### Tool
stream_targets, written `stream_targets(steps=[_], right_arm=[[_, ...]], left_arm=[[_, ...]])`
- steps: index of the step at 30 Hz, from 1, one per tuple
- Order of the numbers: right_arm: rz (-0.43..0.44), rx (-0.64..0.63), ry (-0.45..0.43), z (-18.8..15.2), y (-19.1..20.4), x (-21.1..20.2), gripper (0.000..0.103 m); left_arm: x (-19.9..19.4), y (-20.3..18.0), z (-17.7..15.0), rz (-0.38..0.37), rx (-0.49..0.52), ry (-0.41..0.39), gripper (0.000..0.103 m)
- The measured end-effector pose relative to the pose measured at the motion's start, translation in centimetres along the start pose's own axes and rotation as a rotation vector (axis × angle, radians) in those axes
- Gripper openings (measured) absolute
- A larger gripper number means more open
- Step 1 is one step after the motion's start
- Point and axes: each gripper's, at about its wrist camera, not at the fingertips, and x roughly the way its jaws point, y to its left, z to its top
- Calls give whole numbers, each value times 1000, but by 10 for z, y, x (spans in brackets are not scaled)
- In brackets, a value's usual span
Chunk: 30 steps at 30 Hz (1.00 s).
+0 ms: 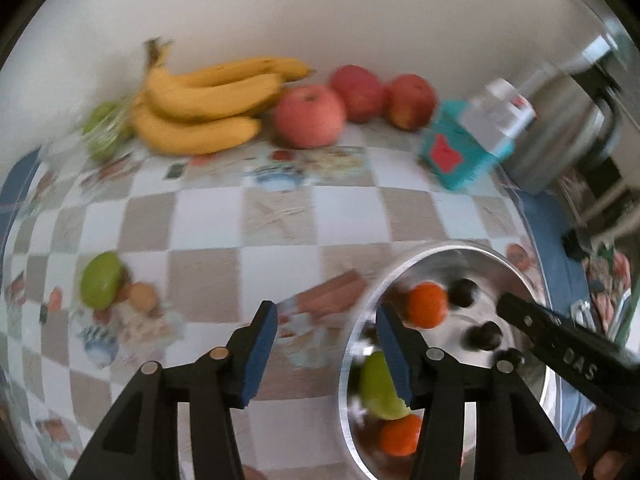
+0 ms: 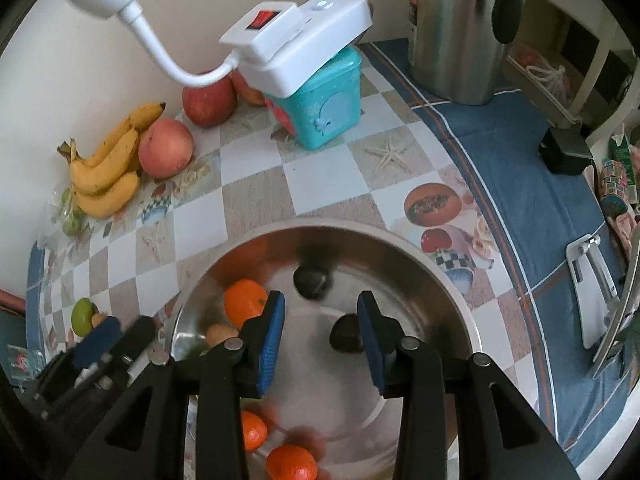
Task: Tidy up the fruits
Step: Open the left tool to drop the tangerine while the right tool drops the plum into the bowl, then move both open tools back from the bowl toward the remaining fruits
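Far left, against the wall, a bag of green fruit (image 2: 69, 216) lies touching a bunch of bananas (image 2: 107, 168), which in turn abuts 3 apples (image 2: 166, 148) lined along the wall toward a teal box (image 2: 332, 100); this row appears to be sorted by kind and kept out of the working area. A white lamp base (image 2: 296, 36) rests tilted on the box, with a steel flask (image 2: 456, 28) further right. On the checked tablecloth (image 1: 276, 208), nearer the left edge, 1 green fruit (image 1: 101, 279) and a small tan fruit (image 1: 142, 297) remain loose, touching each other, well apart from the steel bowl (image 2: 436, 276). The bowl serves as the collecting vessel: it holds oranges (image 2: 245, 302), a green fruit (image 1: 378, 388), a tan fruit (image 2: 221, 334) and 2 dark round fruits (image 2: 313, 278); motion blur and reflections in the bowl make an exact count of oranges uncertain, probably 3. The left gripper (image 1: 326, 354) is level over the tablecloth at the bowl's left rim, fingers spread apart, nothing between them, its right finger overlapping the rim. The right gripper (image 2: 322, 342) is angled down over the bowl's interior, fingers likewise apart and empty, with a dark fruit (image 2: 345, 332) just inside its right finger. Judgement: the loose pair on the cloth is the outstanding item.
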Motion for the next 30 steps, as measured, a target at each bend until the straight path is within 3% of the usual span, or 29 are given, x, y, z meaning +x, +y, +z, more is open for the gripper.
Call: stream_targets(steps=[1, 2, 3, 4, 5, 6, 14, 20, 30], right_arm=[[-3, -1, 5, -1, 1, 0, 39], [-11, -4, 14, -3, 4, 1, 41], [-24, -8, 21, -4, 5, 1, 54], [-40, -14, 23, -5, 7, 2, 71], [-56, -21, 20, -7, 9, 1, 75], [-65, -30, 19, -8, 12, 1, 75], [-84, -54, 29, -17, 19, -1, 82], [-96, -48, 36, -23, 22, -1, 82], [-85, -80, 17, -28, 47, -5, 82]], left_arm=[[-1, 7, 0, 8, -22, 1, 56], [-3, 14, 1, 24, -46, 1, 64], [-4, 19, 1, 44, -64, -2, 79], [-6, 25, 1, 72, -81, -7, 86], [-7, 30, 0, 97, -94, -11, 99], [-8, 33, -1, 112, -103, -13, 103], [-11, 49, -6, 154, -131, -6, 103], [-28, 56, -3, 260, -59, -61, 103], [-39, 114, -2, 307, -129, -71, 103]])
